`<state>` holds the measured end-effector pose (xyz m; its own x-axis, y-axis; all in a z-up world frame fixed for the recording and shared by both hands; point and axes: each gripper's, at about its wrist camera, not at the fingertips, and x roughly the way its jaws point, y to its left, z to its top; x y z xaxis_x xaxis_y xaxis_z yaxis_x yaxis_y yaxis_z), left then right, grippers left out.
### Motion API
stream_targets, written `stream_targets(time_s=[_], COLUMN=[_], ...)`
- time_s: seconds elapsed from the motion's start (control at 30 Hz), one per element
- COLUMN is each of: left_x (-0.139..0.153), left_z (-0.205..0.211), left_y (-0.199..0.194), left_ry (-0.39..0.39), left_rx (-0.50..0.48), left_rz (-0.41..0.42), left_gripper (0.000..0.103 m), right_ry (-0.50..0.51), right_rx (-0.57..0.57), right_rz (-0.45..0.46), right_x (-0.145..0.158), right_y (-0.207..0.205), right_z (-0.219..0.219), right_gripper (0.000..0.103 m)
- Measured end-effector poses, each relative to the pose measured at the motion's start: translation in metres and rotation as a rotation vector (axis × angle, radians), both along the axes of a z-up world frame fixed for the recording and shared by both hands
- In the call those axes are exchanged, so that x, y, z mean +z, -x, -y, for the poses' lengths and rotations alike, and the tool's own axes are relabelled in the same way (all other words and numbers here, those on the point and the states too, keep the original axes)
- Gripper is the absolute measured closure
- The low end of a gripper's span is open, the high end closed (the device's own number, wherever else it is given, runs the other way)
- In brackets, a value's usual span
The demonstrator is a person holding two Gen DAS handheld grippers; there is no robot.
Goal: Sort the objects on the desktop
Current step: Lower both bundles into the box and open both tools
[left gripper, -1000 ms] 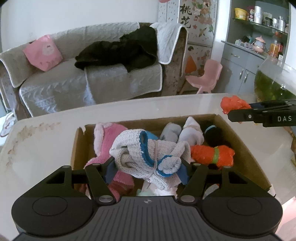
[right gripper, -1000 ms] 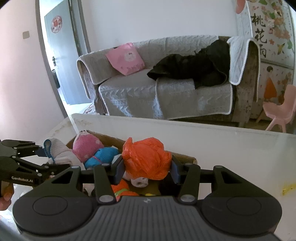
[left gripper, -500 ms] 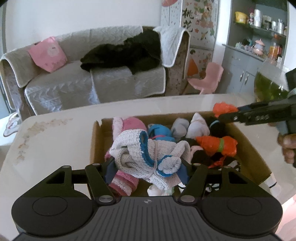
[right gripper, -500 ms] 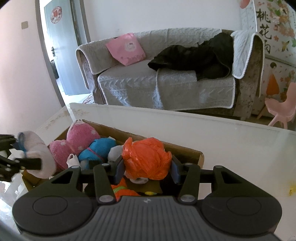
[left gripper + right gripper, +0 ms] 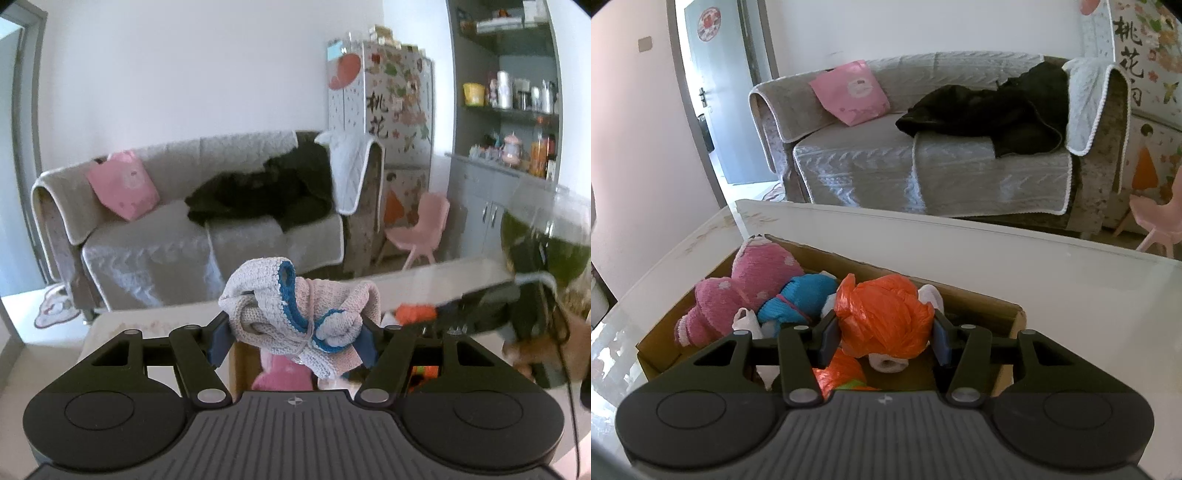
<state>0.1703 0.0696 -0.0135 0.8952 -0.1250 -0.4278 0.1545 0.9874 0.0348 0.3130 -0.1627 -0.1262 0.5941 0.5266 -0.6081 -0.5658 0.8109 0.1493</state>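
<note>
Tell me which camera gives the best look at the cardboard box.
The right wrist view: the cardboard box shows its far rim, left corner and contents, including the pink plush and blue bundle. In the left wrist view only a sliver of its wall peeks out beneath the knitted bundle in the left gripper.

Grey knit bundle point(image 5: 295, 314) blue-trimmed; bag point(image 5: 884, 319) orange; plush point(image 5: 746, 291) pink, white-dotted.
</note>
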Motion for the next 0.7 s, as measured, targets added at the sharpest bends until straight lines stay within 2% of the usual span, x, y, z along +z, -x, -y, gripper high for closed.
stream_targets(time_s=[0.1,0.33,0.5,0.7], left_x=[0.008,0.005,-0.011,-0.054], left_z=[0.006,0.021,0.031,0.042], left_y=[-0.008,-0.029,-0.050,-0.087], left_ry=[0.008,0.017,0.018,0.024], left_rx=[-0.006,-0.036,-0.053,-0.065], left_rz=[0.015,0.022,-0.006,-0.113], left_gripper=[0.032,0.032,0.032,0.032], right_ry=[0.000,0.006,0.008,0.018], right_rx=[0.002,-0.002,-0.009,-0.015], right_rz=[0.001,0.002,-0.009,-0.019], right_x=[0.001,0.000,-0.004,-0.011], right_y=[0.000,-0.003,-0.007,-0.008], right_z=[-0.001,-0.003,0.000,0.004], right_gripper=[0.056,0.056,0.056,0.056])
